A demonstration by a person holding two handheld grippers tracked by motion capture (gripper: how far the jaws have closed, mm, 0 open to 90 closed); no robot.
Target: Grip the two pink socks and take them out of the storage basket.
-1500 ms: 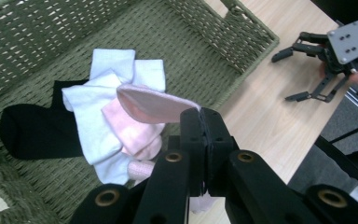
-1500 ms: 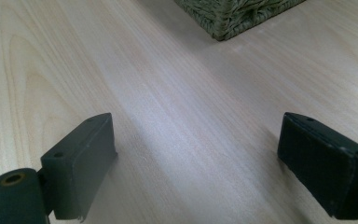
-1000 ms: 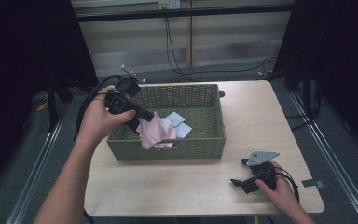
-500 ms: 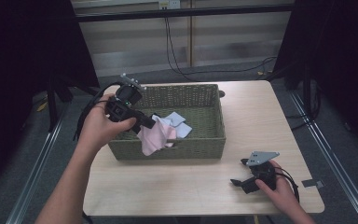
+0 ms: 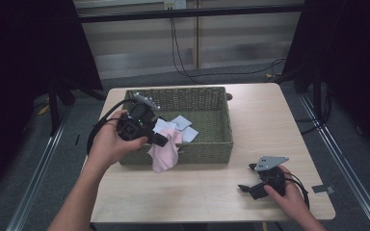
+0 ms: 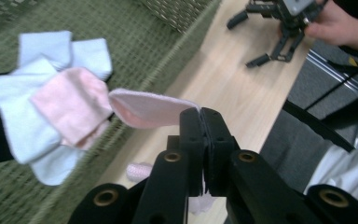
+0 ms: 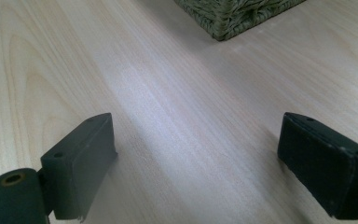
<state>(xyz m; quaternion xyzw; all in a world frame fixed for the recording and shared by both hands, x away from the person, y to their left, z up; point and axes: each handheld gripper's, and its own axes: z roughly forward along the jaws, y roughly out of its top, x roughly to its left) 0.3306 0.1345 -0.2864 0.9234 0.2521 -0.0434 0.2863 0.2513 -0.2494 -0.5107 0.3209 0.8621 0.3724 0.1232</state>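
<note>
Over the wicker basket's (image 5: 183, 153) front wall, the left tool (image 5: 165, 140) pinches a pink sock (image 5: 165, 156) by its edge so it hangs clear for lifting out, while the right tool (image 5: 248, 178) rests spread on the bench (image 5: 270, 125)

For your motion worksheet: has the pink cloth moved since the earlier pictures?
Yes. The pink cloth, pinched by the left hand-held gripper, has come toward the person: it now hangs over the near wall of the green basket instead of inside.
</note>
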